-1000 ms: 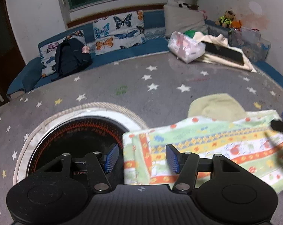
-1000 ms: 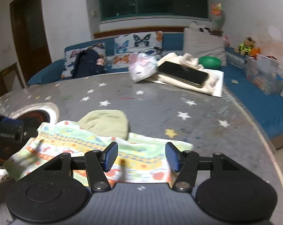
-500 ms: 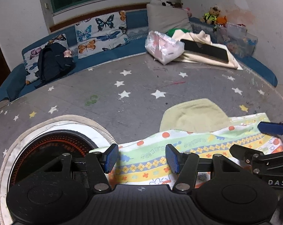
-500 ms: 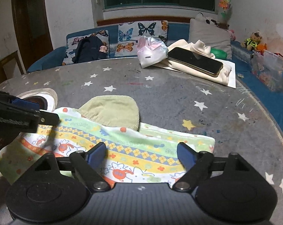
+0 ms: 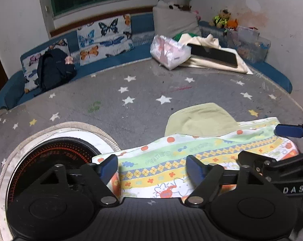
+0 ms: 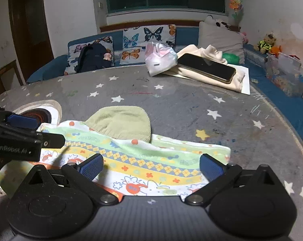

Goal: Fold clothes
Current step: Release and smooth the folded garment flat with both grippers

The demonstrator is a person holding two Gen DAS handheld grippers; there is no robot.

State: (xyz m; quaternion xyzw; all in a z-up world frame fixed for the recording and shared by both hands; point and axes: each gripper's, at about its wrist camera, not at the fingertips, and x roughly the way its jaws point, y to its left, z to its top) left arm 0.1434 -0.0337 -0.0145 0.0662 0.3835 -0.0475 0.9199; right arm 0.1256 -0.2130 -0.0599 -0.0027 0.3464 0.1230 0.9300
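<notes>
Cap (image 6: pixel 121 121) lies on the cloth's (image 6: pixel 151 166) far edge, on the table (image 6: pixel 181 104).

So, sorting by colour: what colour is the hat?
Pale olive green hat, clearest in the right wrist view.

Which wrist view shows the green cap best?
The right wrist view: the green cap lies central and unobstructed on the patterned cloth. In the left wrist view it sits off right, its lower edge hidden.

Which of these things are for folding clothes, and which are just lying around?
For the job:
- colourful patterned cloth
- green hat lying on the cloth's far edge
- left hand-held gripper and right hand-held gripper, both open over the cloth

Just lying about:
- phone on a cream garment
- pink plastic bag
- dark backpack
- teddy bear
</notes>
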